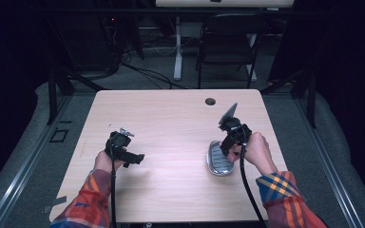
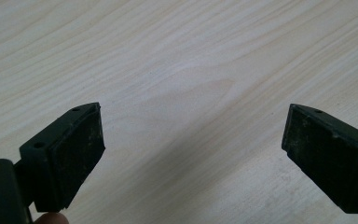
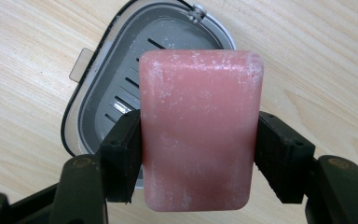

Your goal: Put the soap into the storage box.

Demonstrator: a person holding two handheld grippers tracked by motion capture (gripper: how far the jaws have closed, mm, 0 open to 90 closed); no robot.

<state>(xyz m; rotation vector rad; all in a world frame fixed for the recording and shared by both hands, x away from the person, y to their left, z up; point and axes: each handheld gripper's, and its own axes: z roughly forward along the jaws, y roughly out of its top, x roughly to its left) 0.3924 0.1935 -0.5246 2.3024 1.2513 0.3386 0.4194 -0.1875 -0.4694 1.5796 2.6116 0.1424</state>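
While the right gripper (image 3: 198, 154) clamps its pads against both long sides of the pink soap bar (image 3: 198, 130), the bar hangs just above the open grey soap dish (image 3: 98, 88) on the wooden table (image 1: 171, 114). Well apart, the left gripper (image 2: 191, 149) hovers over bare wood, jaws spread wide with nothing between them.

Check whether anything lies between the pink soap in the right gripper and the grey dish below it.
Nothing visible does. The right gripper holds the pink soap by its sides above the grey dish, whose slotted floor looks bare where it shows. The soap hides part of the dish.
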